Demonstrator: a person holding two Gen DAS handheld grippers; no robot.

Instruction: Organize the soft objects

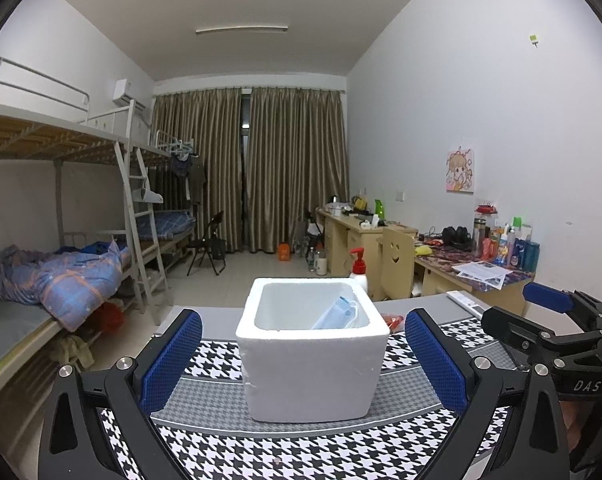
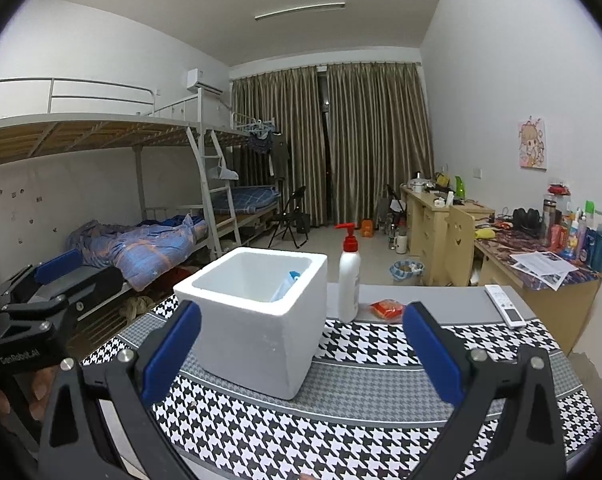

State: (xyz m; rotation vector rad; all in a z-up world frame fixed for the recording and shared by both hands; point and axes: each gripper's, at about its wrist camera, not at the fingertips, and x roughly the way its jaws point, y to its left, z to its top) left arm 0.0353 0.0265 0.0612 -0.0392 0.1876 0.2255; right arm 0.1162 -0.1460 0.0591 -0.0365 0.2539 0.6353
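Because the face mask (image 1: 337, 314) already lies inside the foam box (image 1: 313, 364), we hold both the left gripper (image 1: 303, 364) and right gripper (image 2: 301, 350) with fingers apart, empty, facing the red packet (image 2: 388, 307) on the worktop (image 2: 381, 392).

1. Looking like a shared dormitory room: metal bunk beds (image 2: 113, 132) with a ladder (image 2: 213, 196) lining the left wall, a rumpled blue quilt (image 2: 141, 248) lying on a lower bunk.
2. Hanging across the far window: long tan curtains (image 2: 341, 140).
3. Standing along the right wall: wooden desks (image 2: 433, 220) crowded with bottles (image 2: 581, 236), headphones and papers.
4. Sitting high on the wall: an air conditioner (image 2: 203, 79).
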